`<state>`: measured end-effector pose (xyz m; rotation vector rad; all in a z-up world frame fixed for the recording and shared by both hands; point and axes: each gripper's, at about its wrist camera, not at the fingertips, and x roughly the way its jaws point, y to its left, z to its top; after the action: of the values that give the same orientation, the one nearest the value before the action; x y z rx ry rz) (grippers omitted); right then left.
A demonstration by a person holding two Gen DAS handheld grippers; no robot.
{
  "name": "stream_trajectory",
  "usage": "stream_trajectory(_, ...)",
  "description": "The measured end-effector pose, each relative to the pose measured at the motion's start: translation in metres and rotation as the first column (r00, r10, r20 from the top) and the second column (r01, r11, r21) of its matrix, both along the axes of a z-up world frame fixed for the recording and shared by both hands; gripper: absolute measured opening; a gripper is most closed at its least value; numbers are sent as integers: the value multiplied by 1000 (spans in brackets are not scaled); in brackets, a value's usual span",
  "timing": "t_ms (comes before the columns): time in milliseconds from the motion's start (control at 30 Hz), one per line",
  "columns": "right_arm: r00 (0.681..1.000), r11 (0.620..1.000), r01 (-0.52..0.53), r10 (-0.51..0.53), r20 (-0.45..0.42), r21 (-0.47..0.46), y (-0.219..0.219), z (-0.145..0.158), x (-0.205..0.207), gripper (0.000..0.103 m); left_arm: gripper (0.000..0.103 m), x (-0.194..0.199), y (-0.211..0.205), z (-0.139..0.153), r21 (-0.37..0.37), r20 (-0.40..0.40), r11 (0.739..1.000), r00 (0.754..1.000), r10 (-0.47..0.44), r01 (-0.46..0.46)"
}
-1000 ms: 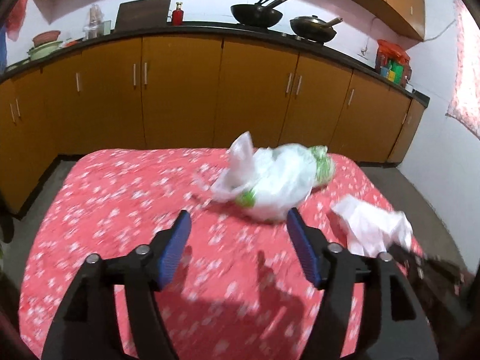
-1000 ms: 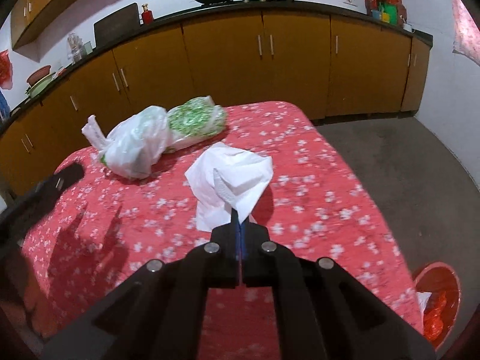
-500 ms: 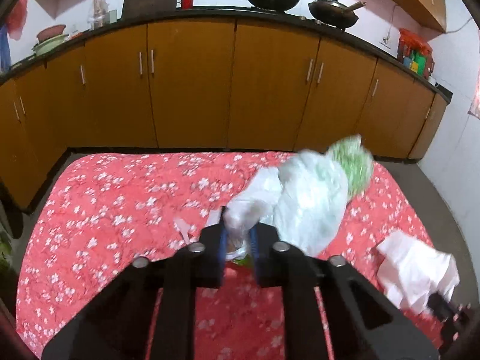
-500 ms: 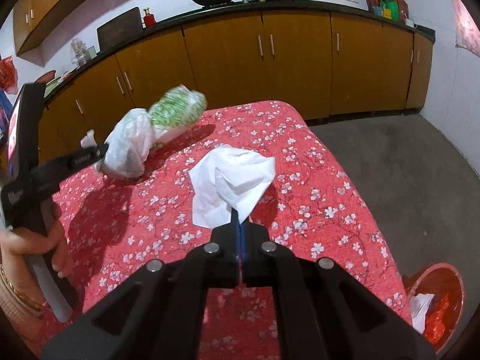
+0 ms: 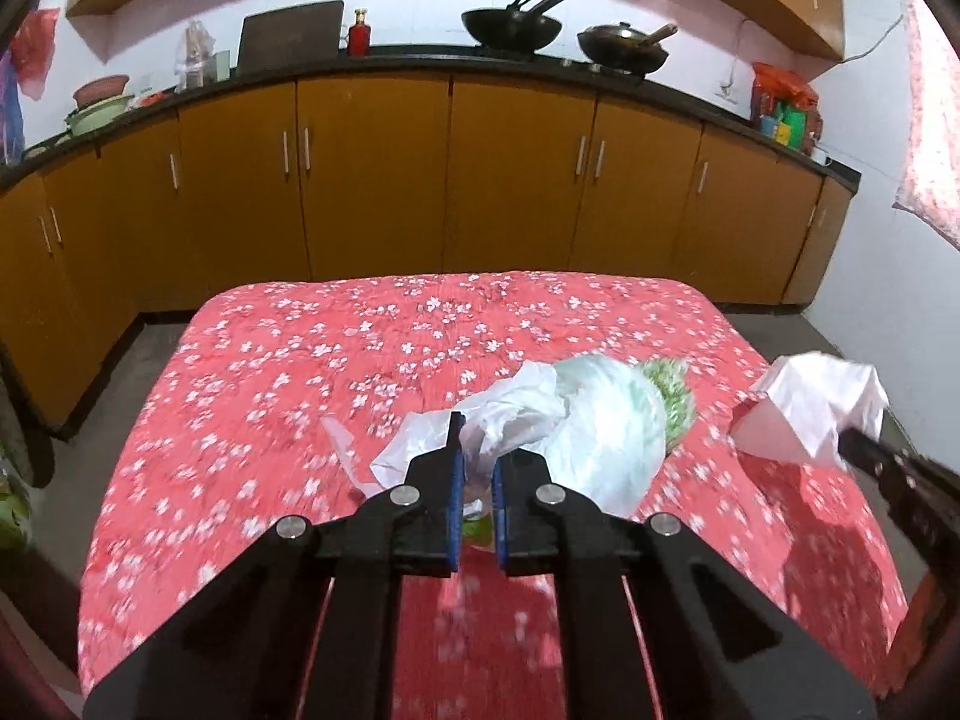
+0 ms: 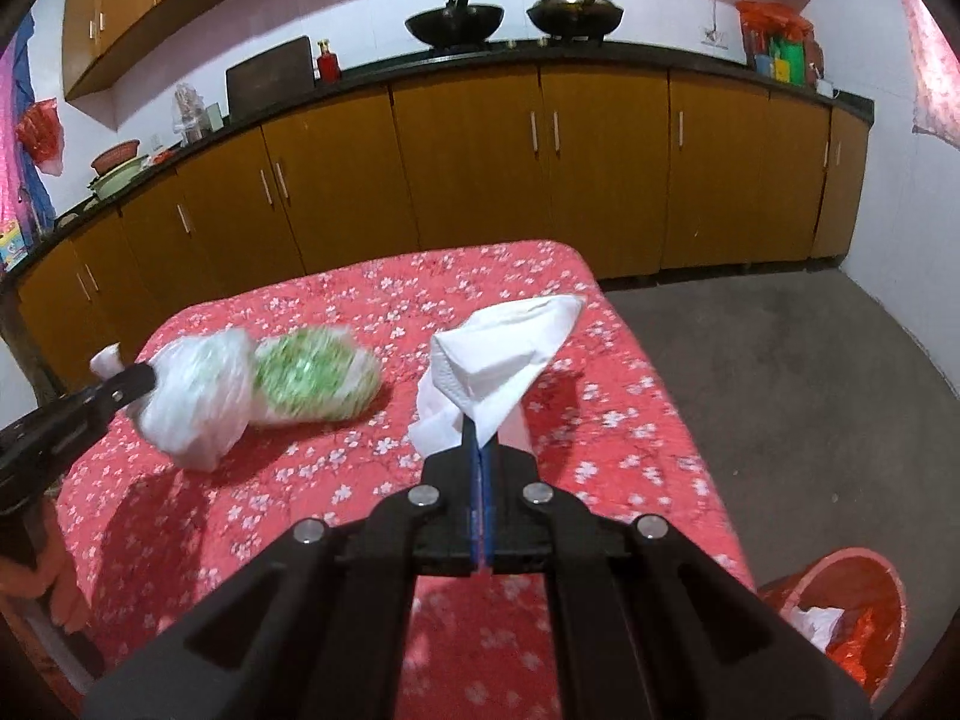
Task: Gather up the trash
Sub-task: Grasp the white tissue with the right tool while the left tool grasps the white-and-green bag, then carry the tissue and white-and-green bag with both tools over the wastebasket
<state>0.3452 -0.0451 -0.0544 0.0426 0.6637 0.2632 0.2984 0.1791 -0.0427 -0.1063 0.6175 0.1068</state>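
Lifting now: plastic bag, tissue

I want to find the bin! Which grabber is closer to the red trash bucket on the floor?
Right. The right gripper, holding the white tissue, hangs just beside the red bucket. The left gripper is across the table, holding the plastic bag.

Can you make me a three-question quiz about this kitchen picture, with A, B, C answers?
1. Where is the red bin?
A. on the counter
B. on the floor beside the table
C. on the table

2. How many pans sit on the counter?
A. two
B. four
C. none

3. What is the right claw doing?
A. hanging open
B. holding a spoon
C. pinching the white tissue

Answers: 1 B, it sits low on the grey floor; 2 A, two black pans side by side; 3 C, the tissue sticks out between shut fingers. The left claw pinches the plastic bag.
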Motion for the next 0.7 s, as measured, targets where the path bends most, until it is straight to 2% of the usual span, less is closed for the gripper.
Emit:
stream_trajectory(167, 999, 999, 35, -35, 39, 5, -26, 17, -18, 2, 7, -14, -11, 19, -7, 38, 1000, 999, -26, 26)
stream_trajectory(367, 991, 994, 111, -110, 73, -7, -66, 30, -33, 2, 7, -23, -49, 42, 15, 88, 995, 991, -100, 99)
stream_trajectory(500, 980, 983, 185, -184, 81, -13, -105, 32, -44, 2, 7, -23, -89, 49, 32, 99, 984, 979, -179, 177)
stream_trajectory(700, 950, 952, 304, -302, 77, -29, -168, 25, -64, 2, 7, -25, -155, 41, 54, 91, 958, 954, -284, 280)
